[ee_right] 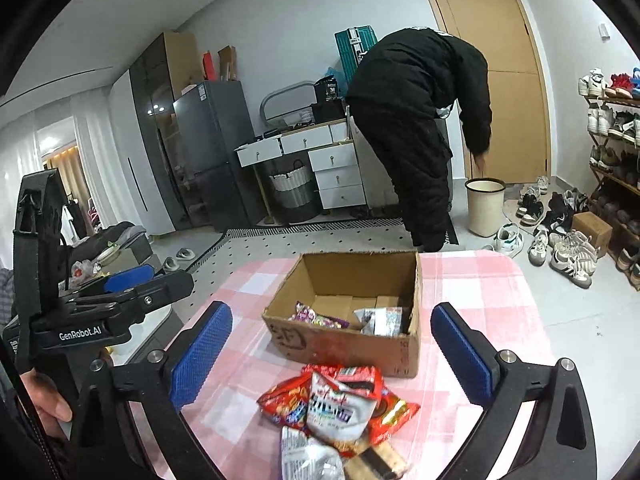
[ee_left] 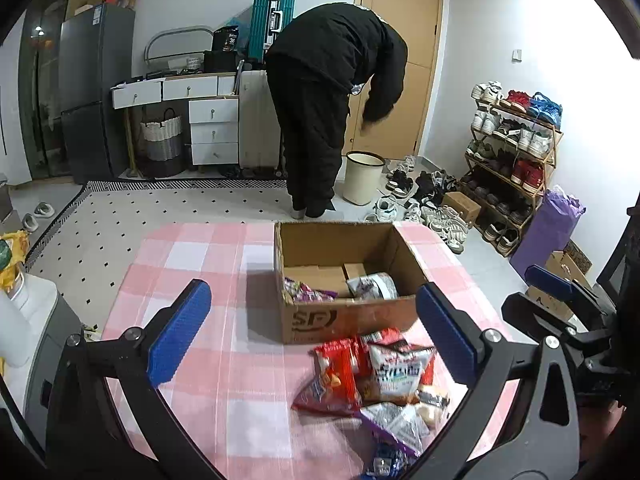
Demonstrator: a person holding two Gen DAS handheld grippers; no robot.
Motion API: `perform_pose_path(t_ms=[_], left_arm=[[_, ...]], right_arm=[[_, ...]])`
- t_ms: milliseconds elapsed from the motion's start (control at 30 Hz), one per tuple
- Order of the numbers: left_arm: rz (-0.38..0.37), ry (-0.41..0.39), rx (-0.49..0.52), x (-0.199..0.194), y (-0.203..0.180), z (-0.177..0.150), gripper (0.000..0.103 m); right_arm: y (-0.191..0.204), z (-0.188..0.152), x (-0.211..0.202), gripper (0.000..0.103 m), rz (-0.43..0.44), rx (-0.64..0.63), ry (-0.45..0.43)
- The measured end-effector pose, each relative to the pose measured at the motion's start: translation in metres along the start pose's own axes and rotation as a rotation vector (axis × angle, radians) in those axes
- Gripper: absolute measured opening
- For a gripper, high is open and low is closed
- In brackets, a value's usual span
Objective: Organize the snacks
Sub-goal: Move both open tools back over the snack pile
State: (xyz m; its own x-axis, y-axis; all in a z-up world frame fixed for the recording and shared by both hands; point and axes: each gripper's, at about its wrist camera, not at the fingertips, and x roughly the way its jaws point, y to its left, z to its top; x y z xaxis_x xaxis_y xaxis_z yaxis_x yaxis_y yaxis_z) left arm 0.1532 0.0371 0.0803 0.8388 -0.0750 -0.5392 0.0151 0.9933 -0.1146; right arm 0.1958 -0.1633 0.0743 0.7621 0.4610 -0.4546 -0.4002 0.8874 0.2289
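Both grippers hang over the pink checked tablecloth (ee_left: pixel 192 360), and neither has anything in it. The left gripper (ee_left: pixel 316 336) has its blue pads spread wide, one at nine o'clock and one at three o'clock in its own view, with only air and table between them. The right gripper (ee_right: pixel 332 356) is the same story: fingers far apart, nothing pinched.

The pile of snack packets (ee_left: pixel 372 380) lies on the cloth at about five o'clock in the left wrist view, red and white bags overlapping, a purple-edged one at the near end. From the right wrist it sits at six o'clock, just below the gap between the pads.

Beyond the pile, toward twelve o'clock, stands the open cardboard box (ee_right: pixel 412 344), just beside the heap. Two packets lie on its floor already: a purple one (ee_right: pixel 316 318) at the left, a silvery one (ee_right: pixel 380 320) at the right.

Far back at one o'clock, a person in black (ee_left: pixel 336 92) bends over a cream bin (ee_left: pixel 362 178) near the door; shoes crowd the rack at three o'clock.
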Motion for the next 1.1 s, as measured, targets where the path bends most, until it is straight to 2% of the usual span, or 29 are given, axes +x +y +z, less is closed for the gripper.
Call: perform_pose_path(t_ms=[300,500,833,1100], left_arm=[[-0.036,0.039,-0.015,-0.013,0.001,-0.048,0.102],[-0.06,0.085,-0.02,0.001,0.005,-0.088,0.102],[-0.042,0.159,-0.049,0.015,0.018,-0.148,0.102],[-0.045,0.195,-0.051,0.023,0.023,-0.17,0.102]], right_arm=[[0.005,-0.048,-0.023,0.102,-0.012,-0.001,0.055],[0.003,-0.081,-0.025,0.102,-0.008,0.024,0.108],[0.006,-0.128,-0.013,0.102,0.022,0.057,0.191],[0.004,-0.143,0.004,0.102,0.039,0.084,0.234]])
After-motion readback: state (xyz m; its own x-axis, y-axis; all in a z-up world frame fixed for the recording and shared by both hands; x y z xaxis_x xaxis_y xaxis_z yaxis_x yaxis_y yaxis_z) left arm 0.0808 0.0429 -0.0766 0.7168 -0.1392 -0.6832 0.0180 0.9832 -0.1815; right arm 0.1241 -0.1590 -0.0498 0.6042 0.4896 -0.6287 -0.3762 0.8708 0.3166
